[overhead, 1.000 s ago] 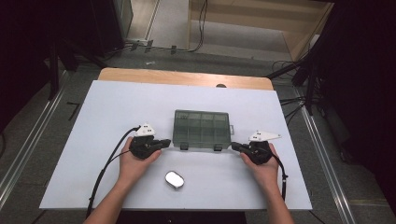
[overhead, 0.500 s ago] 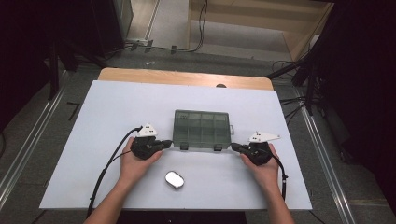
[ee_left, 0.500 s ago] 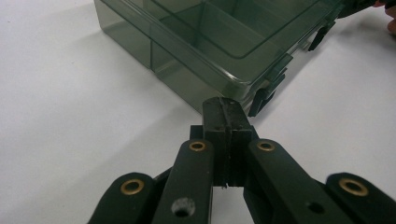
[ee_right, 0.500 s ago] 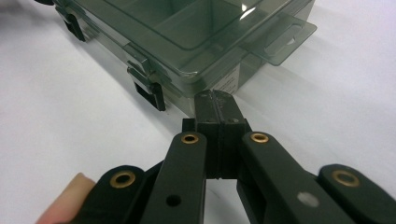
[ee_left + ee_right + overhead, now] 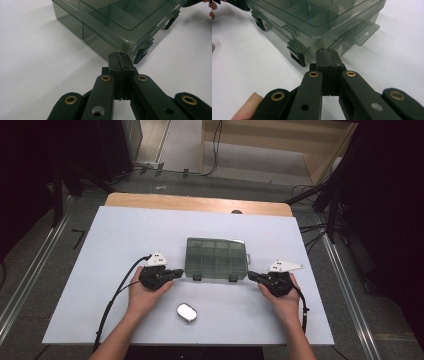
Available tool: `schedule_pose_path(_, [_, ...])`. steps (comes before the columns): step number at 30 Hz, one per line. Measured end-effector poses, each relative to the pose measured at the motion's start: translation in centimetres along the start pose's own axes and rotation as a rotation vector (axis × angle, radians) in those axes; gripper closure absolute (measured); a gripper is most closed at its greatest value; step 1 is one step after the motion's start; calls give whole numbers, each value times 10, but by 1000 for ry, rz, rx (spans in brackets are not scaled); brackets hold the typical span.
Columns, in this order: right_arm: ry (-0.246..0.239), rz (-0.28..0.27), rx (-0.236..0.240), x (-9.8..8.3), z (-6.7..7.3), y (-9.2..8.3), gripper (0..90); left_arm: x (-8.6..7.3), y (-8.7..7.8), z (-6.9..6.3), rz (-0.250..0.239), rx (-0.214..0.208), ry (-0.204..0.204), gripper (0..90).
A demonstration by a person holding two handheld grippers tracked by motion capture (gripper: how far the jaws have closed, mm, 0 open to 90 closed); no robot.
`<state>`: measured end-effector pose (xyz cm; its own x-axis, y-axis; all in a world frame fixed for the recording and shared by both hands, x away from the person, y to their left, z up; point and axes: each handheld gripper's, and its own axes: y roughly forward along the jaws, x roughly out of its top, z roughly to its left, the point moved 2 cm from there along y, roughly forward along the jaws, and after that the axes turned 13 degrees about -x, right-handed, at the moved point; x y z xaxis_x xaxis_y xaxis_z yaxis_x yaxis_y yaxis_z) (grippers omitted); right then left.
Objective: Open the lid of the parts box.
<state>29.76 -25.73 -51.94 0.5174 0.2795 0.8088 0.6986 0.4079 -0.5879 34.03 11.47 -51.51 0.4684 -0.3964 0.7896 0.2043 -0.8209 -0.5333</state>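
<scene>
A smoky clear plastic organiser box (image 5: 216, 258) with several compartments lies lid-down shut in the middle of the white table, two dark latches on its near side. My left gripper (image 5: 177, 272) rests on the table at the box's near left corner, jaws shut with nothing between them; in the left gripper view its tips (image 5: 119, 58) sit just short of the box (image 5: 110, 22) corner and a latch (image 5: 140, 53). My right gripper (image 5: 252, 276) lies at the near right corner, also shut and empty, its tips (image 5: 327, 55) close to the box (image 5: 317, 20) beside a latch (image 5: 297, 56).
A small silvery oval object (image 5: 186, 312) lies on the table near the front edge, between the forearms. The white table top (image 5: 125, 235) has a wooden strip (image 5: 200, 203) along its far edge. Cables trail from both grippers toward the person.
</scene>
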Motion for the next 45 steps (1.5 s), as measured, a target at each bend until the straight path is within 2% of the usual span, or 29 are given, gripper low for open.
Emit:
schedule_pose_path(5, [13,-24,14,2,0,-2,879,1,-1,-2,-14,-6,8,894])
schedule_pose_path(10, [11,-28,10,3,1,-3,878,3,-3,-3,-37,-11,7,894])
schedule_pose_path(14, [17,-36,8,4,1,-3,878,7,-5,-5,-72,-17,23,894])
schedule_pose_path(24, [51,-80,8,11,2,-5,878,16,-4,-4,-117,-24,20,894])
schedule_pose_path(28, [70,-111,9,20,-1,-8,879,26,-7,-1,-162,-20,22,894])
schedule_pose_path(32, [76,-132,9,27,-2,-8,878,35,-6,1,-170,-19,24,895])
schedule_pose_path(36, [85,-153,-4,36,-5,-8,878,49,-3,2,-177,-7,44,894])
schedule_pose_path(42, [72,-171,-17,52,-10,-8,867,63,-1,6,-210,0,41,894])
schedule_pose_path(45, [60,-200,-6,64,-13,-14,828,76,-1,9,-240,5,43,894])
